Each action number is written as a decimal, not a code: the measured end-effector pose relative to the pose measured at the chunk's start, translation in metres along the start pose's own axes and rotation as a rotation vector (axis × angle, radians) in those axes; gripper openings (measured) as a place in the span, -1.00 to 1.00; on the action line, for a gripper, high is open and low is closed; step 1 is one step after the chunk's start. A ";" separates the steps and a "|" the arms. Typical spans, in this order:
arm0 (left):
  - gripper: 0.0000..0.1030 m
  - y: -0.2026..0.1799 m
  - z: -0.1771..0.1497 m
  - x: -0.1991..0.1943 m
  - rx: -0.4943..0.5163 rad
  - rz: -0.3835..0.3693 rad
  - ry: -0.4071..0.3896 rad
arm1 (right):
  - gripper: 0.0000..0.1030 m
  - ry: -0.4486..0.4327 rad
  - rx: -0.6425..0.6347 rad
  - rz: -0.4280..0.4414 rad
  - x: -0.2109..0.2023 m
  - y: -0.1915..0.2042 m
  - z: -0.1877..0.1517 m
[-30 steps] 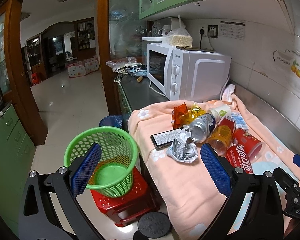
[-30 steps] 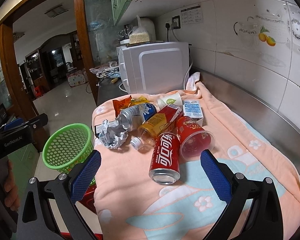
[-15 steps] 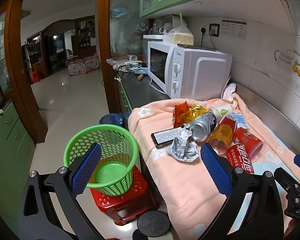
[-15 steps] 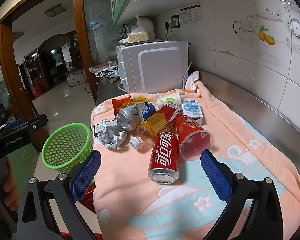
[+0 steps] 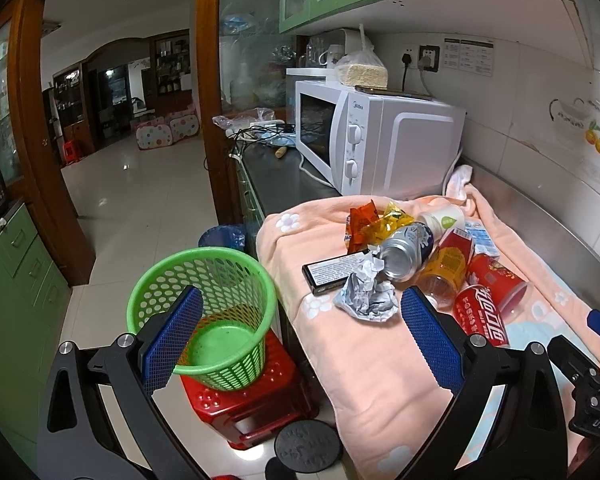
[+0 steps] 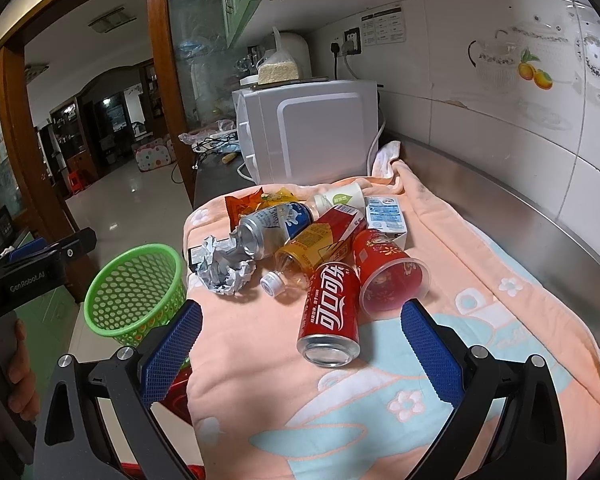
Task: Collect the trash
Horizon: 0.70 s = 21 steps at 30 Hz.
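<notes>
kitchen counter (image 6: 512,216) of steel runs along a tiled wall, with a white microwave (image 5: 380,140) at its far end and a peach flowered blanket (image 6: 340,408) spread over the near part. beside the counter edge, down on a red stool (image 5: 252,400), stands a green mesh basket (image 5: 204,312), nothing visible inside it. the trash lies in one heap on the blanket: a red paper cup (image 6: 388,272) on its side, a red cola can (image 6: 332,312) touching it, an orange drink bottle (image 6: 316,248), a silver and blue can (image 6: 272,228), crumpled grey paper (image 6: 224,268), a small milk carton (image 6: 386,218), snack wrappers (image 5: 374,224) and a black box (image 5: 332,272). the left gripper (image 5: 300,336) hangs released over the gap between basket and blanket, holding nothing. the right gripper (image 6: 298,352) is spread wide too, empty, with the cola can just ahead of its blue pads (image 6: 428,352).
</notes>
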<state>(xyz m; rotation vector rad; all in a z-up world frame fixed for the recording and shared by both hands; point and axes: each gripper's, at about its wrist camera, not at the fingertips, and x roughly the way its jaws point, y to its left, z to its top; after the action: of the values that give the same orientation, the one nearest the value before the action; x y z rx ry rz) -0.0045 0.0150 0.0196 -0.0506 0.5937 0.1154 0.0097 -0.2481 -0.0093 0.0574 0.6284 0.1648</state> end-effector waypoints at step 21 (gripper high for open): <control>0.90 -0.003 -0.002 0.007 0.006 -0.009 0.020 | 0.87 0.012 0.014 0.000 0.004 -0.005 0.002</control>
<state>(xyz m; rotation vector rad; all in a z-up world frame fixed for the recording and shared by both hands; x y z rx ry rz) 0.0003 0.0128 0.0145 -0.0488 0.6135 0.1048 0.0149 -0.2524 -0.0102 0.0703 0.6411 0.1606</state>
